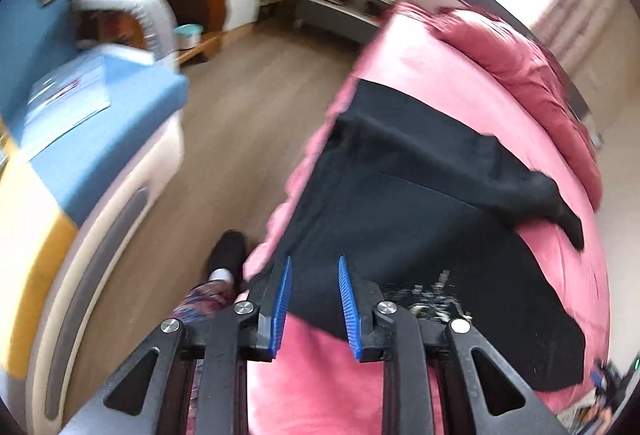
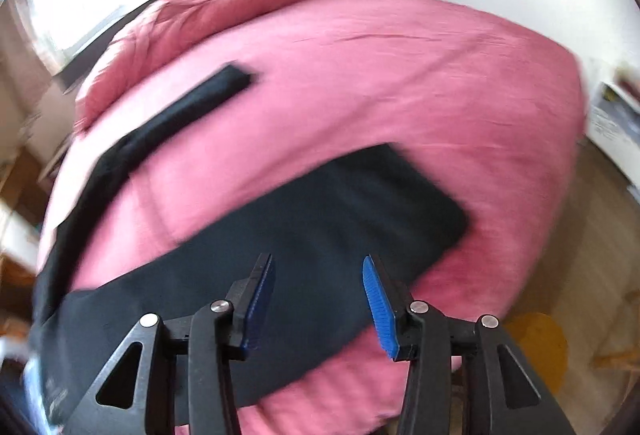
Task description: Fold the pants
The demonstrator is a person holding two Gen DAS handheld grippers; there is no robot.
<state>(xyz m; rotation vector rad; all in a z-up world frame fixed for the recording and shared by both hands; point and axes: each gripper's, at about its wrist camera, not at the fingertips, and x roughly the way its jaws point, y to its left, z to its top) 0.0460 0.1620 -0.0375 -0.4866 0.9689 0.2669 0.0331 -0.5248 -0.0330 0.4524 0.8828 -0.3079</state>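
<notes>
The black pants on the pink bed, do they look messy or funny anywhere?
Yes. The black pants lie unfolded on the pink bed with the legs splayed apart: one leg angles off alone, twisted and bunched. Both grippers, left and right, are open, holding nothing.
</notes>
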